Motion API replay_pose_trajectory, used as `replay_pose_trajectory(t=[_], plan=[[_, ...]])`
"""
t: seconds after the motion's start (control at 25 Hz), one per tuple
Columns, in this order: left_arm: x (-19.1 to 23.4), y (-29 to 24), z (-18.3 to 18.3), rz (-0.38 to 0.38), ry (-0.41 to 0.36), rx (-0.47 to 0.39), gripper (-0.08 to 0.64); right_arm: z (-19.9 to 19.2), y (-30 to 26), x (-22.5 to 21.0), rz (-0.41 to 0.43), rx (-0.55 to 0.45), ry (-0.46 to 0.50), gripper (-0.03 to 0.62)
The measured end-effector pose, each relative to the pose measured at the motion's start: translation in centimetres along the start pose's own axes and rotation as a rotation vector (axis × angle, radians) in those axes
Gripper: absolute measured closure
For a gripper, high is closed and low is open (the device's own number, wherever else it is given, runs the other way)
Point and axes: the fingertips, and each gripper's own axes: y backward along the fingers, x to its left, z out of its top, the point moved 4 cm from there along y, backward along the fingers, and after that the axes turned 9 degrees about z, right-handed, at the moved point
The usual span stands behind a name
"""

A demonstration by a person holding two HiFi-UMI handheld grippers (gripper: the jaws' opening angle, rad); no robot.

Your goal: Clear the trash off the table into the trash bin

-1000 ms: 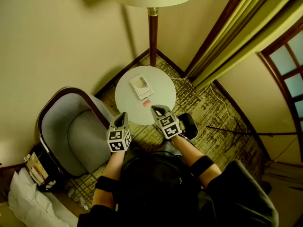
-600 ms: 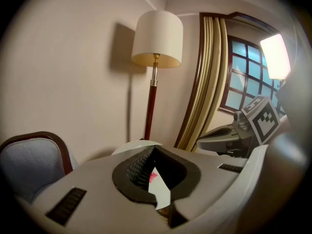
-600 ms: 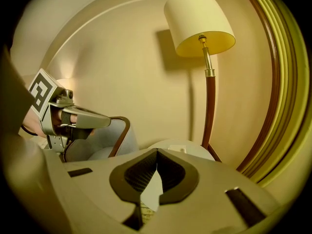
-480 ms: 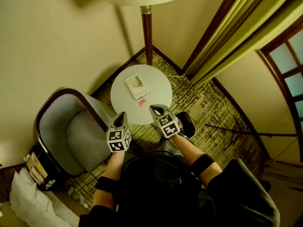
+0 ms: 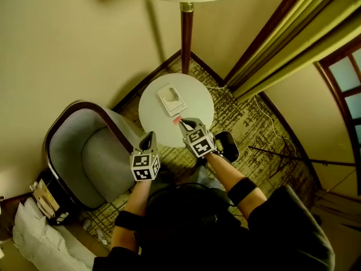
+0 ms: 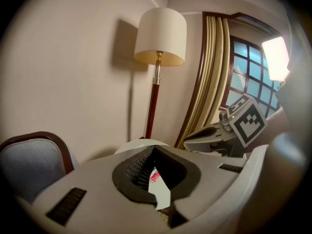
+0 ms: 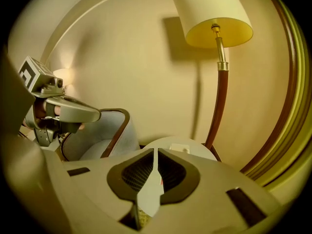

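- As the right gripper [image 5: 182, 122] comes forward over the counter [image 5: 197, 92], its jaws have just been opening a crack. The red scrap [image 5: 176, 119] lies at its tips, seen through the slit but not yet pinched.
- Further ahead of it sits the white packet [image 5: 171, 99].
- The left gripper [image 5: 150, 136] hangs short of the counter's near edge, jaws together, nothing in them.
- The trash bin [image 5: 228, 145] stands on the floor behind the right gripper, to its right, so I reckon the clearing is only starting.
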Motion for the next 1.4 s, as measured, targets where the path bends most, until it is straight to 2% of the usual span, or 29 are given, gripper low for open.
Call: replay_pose_trajectory(t=[0.12,0.24,0.36,0.4,0.48,0.64,0.76,0.96,1.16,1.4], plan=[[1.6,-0.5,0.3,-0.036,-0.009,-0.004,0.560,0.4,-3.2,0.6,-0.012,0.049,0.021,0.491],[2.8,-2.1,0.0,-0.081,-0.023,0.006,0.560,0.6,-7.1,0.2,-0.024,0.100,0.037,0.382],[3.5,-4.0,-0.6,-0.100,-0.031,0.031,0.560,0.2,-10.8,-1.3,-0.035,0.164,0.037,0.361],[3.5,-4.5,-0.7,-0.100,-0.021,0.041,0.560,-0.2,-12.0,-1.9,-0.029,0.190,0.031,0.334],[4.0,-5.8,-1.6,-0.081,0.001,0.053,0.560,-1.2,-14.4,-2.9,-0.013,0.239,0.028,0.330],[5.1,-9.4,-3.1,-0.036,0.052,0.061,0.560,-2.5,-19.5,-6.0,0.006,0.312,0.080,0.254],[4.5,-11.1,-4.4,-0.028,0.087,0.086,0.560,-5.6,-22.0,-7.4,0.036,0.398,0.078,0.205],[4.6,-14.9,-5.9,0.006,0.124,0.099,0.560,-9.0,-25.9,-10.1,0.091,0.472,0.105,0.204],[5.4,-17.3,-7.3,0.036,0.174,0.109,0.560,-9.9,-29.0,-11.2,0.135,0.511,0.172,0.202],[6.1,-18.5,-8.3,0.055,0.195,0.118,0.560,-10.5,-31.5,-12.0,0.157,0.539,0.174,0.204]])
